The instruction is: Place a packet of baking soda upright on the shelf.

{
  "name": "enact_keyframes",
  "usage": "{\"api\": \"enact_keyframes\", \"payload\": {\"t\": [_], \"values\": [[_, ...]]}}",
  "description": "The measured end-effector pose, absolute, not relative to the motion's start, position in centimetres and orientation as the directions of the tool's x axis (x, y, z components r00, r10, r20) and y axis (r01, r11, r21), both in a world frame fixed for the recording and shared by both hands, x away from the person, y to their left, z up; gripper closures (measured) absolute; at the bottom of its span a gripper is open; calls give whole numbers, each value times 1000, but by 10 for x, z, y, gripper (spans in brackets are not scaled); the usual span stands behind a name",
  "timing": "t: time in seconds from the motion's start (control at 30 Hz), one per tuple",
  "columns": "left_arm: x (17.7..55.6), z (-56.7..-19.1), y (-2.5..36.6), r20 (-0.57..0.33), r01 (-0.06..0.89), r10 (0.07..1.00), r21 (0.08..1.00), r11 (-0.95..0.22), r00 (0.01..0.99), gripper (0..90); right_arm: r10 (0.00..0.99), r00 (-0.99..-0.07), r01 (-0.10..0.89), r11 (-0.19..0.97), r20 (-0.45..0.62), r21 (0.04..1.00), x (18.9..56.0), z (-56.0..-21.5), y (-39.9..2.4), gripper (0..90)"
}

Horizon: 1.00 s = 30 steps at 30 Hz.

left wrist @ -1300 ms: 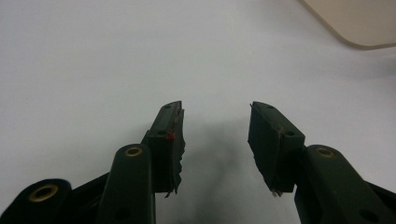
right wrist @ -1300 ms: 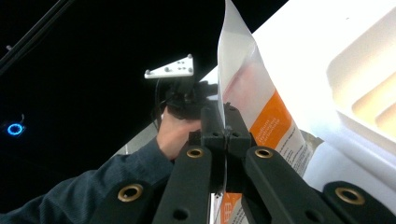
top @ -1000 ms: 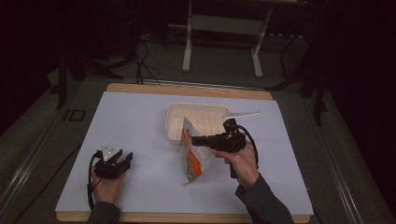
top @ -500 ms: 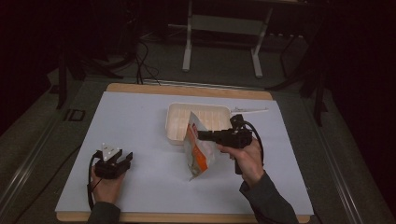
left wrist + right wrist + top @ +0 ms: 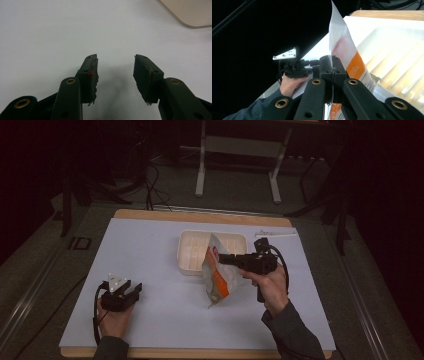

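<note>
My right gripper (image 5: pixel 223 258) is shut on the upper edge of a white and orange bag (image 5: pixel 219 275), which hangs tilted above the table beside a cream tray (image 5: pixel 191 251). Along its own jaws in the right gripper view, my right gripper (image 5: pixel 332 67) pinches the bag (image 5: pixel 348 58), with the tray (image 5: pixel 392 60) behind it. My left gripper (image 5: pixel 131 291) rests on the white table near the front left, open, nothing between its jaws. In the left gripper view, my left gripper (image 5: pixel 115 71) stands over bare table.
The white sheet (image 5: pixel 150 255) covers a wooden table top (image 5: pixel 200 215). A corner of the tray (image 5: pixel 190 15) lies ahead of the left gripper. A thin white strip (image 5: pixel 275 233) lies behind the tray. Metal stand legs (image 5: pixel 235 165) rise beyond the table.
My right gripper has lifted the bag and carried it slightly right, toward the tray's near right side. The left hand has stayed still.
</note>
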<state>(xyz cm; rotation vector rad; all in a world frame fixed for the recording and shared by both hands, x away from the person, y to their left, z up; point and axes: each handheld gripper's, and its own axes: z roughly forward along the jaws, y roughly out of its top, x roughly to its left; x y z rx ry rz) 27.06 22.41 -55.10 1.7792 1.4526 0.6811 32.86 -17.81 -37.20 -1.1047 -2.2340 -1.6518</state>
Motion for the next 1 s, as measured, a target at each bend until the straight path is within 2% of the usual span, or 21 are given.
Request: {"api": "enact_keyframes", "payload": {"t": [1.0], "values": [[270, -551, 224, -46, 586, 973, 804, -97, 224, 538, 527, -687, 619, 61, 501, 783, 339, -357, -201, 900]]}}
